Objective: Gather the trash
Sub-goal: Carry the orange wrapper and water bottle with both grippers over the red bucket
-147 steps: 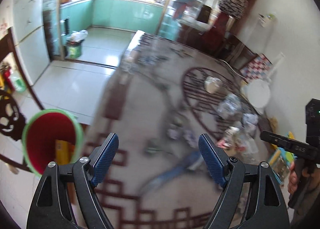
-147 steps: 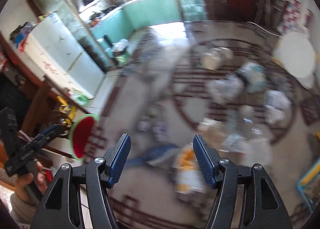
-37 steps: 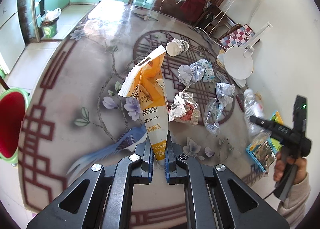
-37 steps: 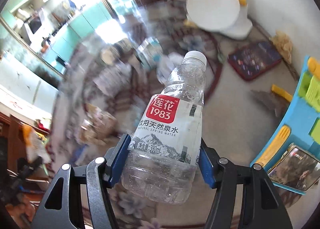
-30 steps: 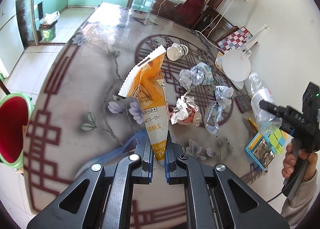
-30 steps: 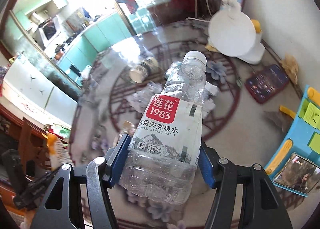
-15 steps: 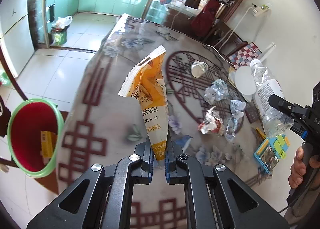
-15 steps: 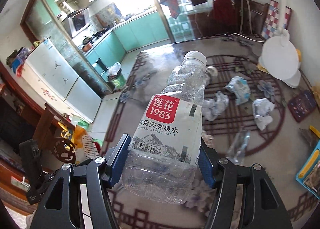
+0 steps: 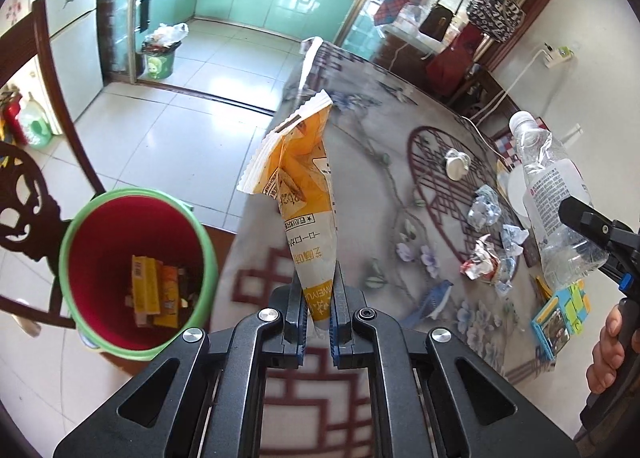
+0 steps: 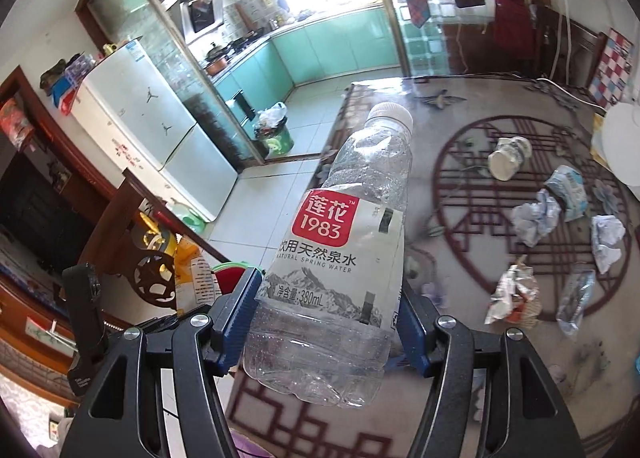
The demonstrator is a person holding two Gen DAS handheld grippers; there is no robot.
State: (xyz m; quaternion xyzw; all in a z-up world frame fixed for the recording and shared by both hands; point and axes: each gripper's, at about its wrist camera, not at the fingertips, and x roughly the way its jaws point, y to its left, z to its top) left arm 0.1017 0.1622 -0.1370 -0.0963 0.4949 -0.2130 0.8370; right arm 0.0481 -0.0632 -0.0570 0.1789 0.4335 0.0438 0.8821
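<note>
My left gripper [image 9: 318, 308] is shut on the bottom end of an orange snack bag [image 9: 298, 185], which stands up above the table's left edge. Just left of it, on the floor, stands a red bin with a green rim [image 9: 132, 274] holding yellow packets. My right gripper [image 10: 326, 318] is shut on an empty clear water bottle [image 10: 344, 250] with a white label, cap pointing away. That bottle [image 9: 556, 213] also shows at the right of the left wrist view. Only a sliver of the bin [image 10: 228, 270] shows behind the right gripper's left finger.
Crumpled wrappers [image 10: 534, 217], a foil wrapper [image 10: 512, 294] and a tipped cup [image 10: 506, 157] lie on the patterned table [image 10: 460, 217]. A colourful toy tray [image 9: 560, 310] sits at the right edge. A dark wooden chair [image 9: 24, 185] stands beside the bin. A green kitchen bin [image 9: 158, 57] is far off.
Both grippers have swung left across the table toward its edge. The red bin has come nearer and larger in the left wrist view. Both grips are unchanged.
</note>
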